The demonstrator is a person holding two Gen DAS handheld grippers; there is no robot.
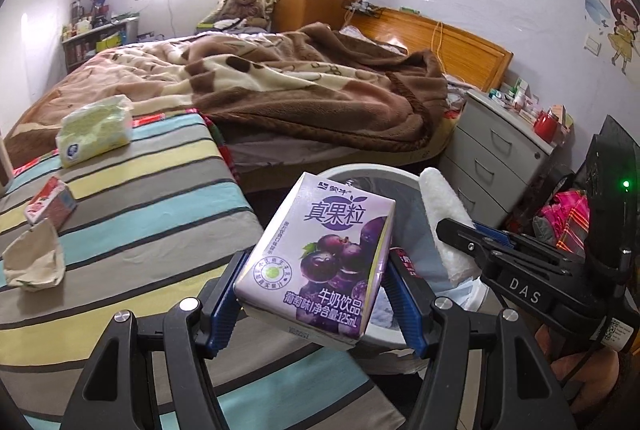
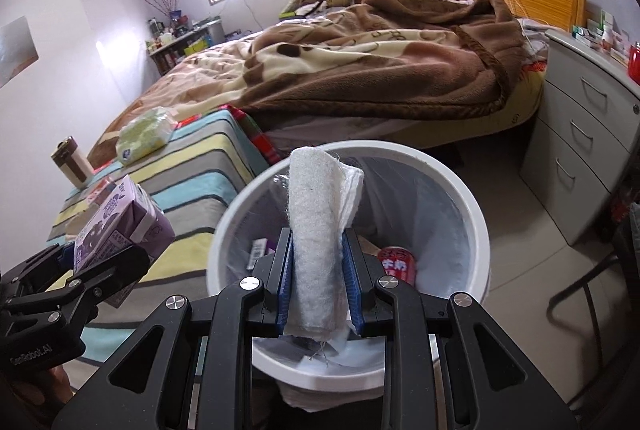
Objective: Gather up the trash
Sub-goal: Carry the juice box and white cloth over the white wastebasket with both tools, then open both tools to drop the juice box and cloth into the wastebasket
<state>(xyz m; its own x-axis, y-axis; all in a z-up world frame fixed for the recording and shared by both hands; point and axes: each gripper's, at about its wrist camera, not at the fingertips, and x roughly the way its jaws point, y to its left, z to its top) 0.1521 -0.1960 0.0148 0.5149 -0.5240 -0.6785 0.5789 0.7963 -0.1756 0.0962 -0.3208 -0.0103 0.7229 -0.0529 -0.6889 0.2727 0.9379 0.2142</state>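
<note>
My left gripper (image 1: pixel 316 294) is shut on a purple grape milk carton (image 1: pixel 320 254), held near the rim of the white trash bin (image 1: pixel 360 172). The carton also shows in the right wrist view (image 2: pixel 124 226). My right gripper (image 2: pixel 318 282) is shut on a rolled white cloth (image 2: pixel 316 230) and holds it over the bin (image 2: pixel 476 230), which has a clear liner and a red can (image 2: pixel 398 262) inside. On the striped bench (image 1: pixel 152 198) lie a red carton (image 1: pixel 50 206), a crumpled paper cup (image 1: pixel 34 260) and a green tissue pack (image 1: pixel 96 128).
A bed with a brown blanket (image 1: pixel 304 86) lies behind the bench. A grey drawer cabinet (image 2: pixel 580 150) stands to the right of the bin. A brown and white tumbler (image 2: pixel 72 162) stands at the bench's far left. A black chair frame (image 2: pixel 580 306) is at the right.
</note>
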